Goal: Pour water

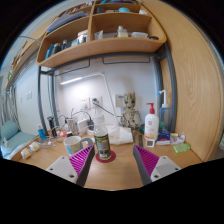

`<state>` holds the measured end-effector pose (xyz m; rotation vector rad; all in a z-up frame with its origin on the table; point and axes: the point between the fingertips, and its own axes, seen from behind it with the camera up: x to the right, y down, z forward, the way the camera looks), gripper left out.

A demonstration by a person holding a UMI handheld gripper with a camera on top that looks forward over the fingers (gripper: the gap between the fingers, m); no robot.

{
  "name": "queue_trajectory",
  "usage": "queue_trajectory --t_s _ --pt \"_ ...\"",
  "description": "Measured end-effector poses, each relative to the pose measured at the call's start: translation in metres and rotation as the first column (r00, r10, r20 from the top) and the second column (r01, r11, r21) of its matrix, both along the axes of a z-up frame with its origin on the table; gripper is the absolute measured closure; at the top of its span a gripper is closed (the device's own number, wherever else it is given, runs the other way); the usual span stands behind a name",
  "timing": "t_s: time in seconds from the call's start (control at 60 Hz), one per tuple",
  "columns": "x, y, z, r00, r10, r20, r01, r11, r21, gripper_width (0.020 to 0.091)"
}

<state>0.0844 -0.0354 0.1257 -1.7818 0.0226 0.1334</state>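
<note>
A pump bottle [151, 124] and a small figurine [126, 107] stand beneath cluttered wooden shelves [100, 48] on the desk [115, 172].

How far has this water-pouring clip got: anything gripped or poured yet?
Nothing looks done yet. The gripper is open, its fingers empty, on the approach: a small bottle stands upright on the wooden desk just ahead of the fingers, not between them. No pouring is visible. Left to do: close on the bottle, lift it and pour. I cannot tell which container is meant to receive the water.
</note>
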Motion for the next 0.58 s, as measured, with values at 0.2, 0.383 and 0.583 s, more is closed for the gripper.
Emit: queue_trajectory --t_s 0.2,0.383,0.583 --pt "0.017 -0.031 0.026 0.997 -0.046 0.055 0.042 0.997 0.070 0.0314" --pt "0.017 -0.045 0.031 0.998 -0.020 0.052 0.015 0.997 0.082 0.0318" --pt "0.011 -0.045 0.027 1.000 0.015 0.001 -0.015 0.996 0.084 0.0318"
